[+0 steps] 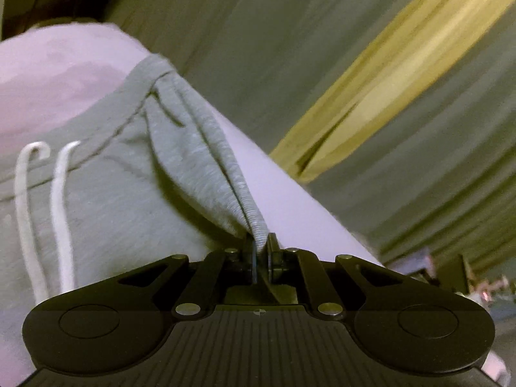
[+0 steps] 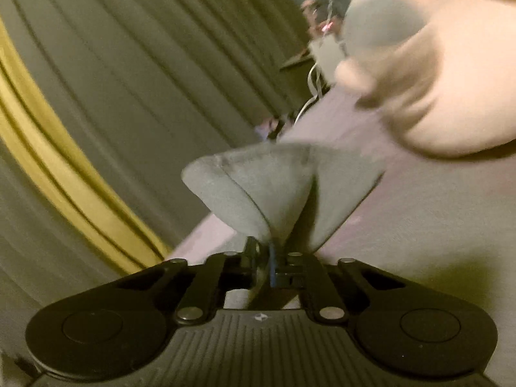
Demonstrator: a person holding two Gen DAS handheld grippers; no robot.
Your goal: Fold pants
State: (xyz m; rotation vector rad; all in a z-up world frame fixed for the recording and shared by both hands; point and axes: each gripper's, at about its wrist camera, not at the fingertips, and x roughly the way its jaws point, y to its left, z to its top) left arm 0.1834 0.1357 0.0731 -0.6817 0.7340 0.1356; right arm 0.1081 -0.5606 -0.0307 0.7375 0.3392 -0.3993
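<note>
Pants point(image 1: 122, 193) are grey sweats with white drawstrings point(image 1: 61, 213), spread over a pale lilac surface point(image 1: 290, 200) in the left wrist view. The left gripper point(image 1: 262, 251) is squeezed right down on the ribbed waistband edge, so a ridge of fabric runs up from its tips. Grey curtain point(image 1: 290, 32) with a yellow stripe point(image 1: 403, 71) fills the background, pretty smeared.

Right wrist view: the right gripper point(image 2: 269, 253) is pinched closed too, with a bunched fold of the same grey fabric point(image 2: 258, 187) fanning out above its fingers, lifted off the lilac surface point(image 2: 435, 225). A blurry pale shape, maybe a pillow, sits top right; can't tell for sure. Some cluttered stuff by the far wall is too blurred to name. No containers showing anywhere.
</note>
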